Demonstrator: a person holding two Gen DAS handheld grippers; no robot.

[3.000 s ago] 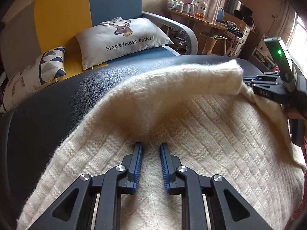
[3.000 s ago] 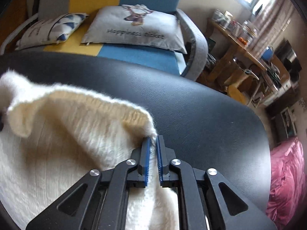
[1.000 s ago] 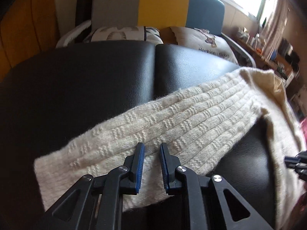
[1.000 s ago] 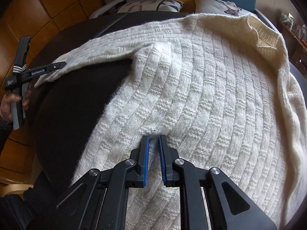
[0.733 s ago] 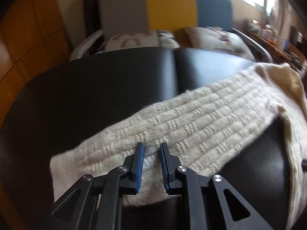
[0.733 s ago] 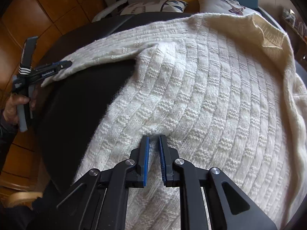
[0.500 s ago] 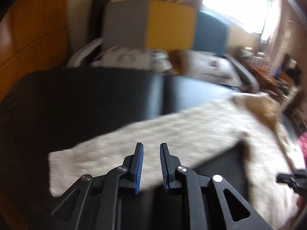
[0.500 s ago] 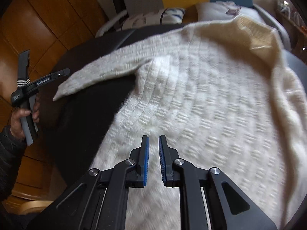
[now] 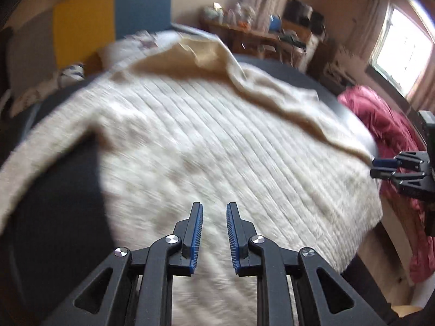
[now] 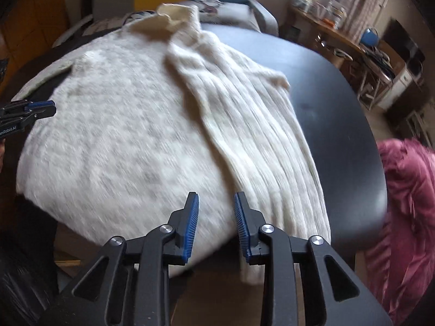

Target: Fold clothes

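A cream knitted sweater (image 9: 217, 125) lies spread on the round black table (image 10: 334, 114). Its left sleeve (image 9: 32, 146) stretches out to the left, and its right sleeve (image 10: 244, 114) is folded in along the body. My left gripper (image 9: 214, 209) hovers open over the lower body with nothing between its fingers; it also shows at the left edge of the right wrist view as the left gripper (image 10: 40, 107). My right gripper (image 10: 216, 198) stands open above the hem at the table's near edge. From the left wrist view the right gripper (image 9: 380, 167) sits at the sweater's right side. Both views are blurred.
A crumpled pink cloth (image 10: 407, 195) lies past the table's right edge, seen as the pink cloth (image 9: 386, 125) from the left. Behind the table stand a grey, yellow and blue sofa (image 9: 108, 19) with pillows and a cluttered wooden desk (image 10: 339, 35). Bare black tabletop shows right of the sweater.
The right gripper has let go of the sweater body, opened wider and drawn back to the hem. The left gripper has swung from the left sleeve over to the body.
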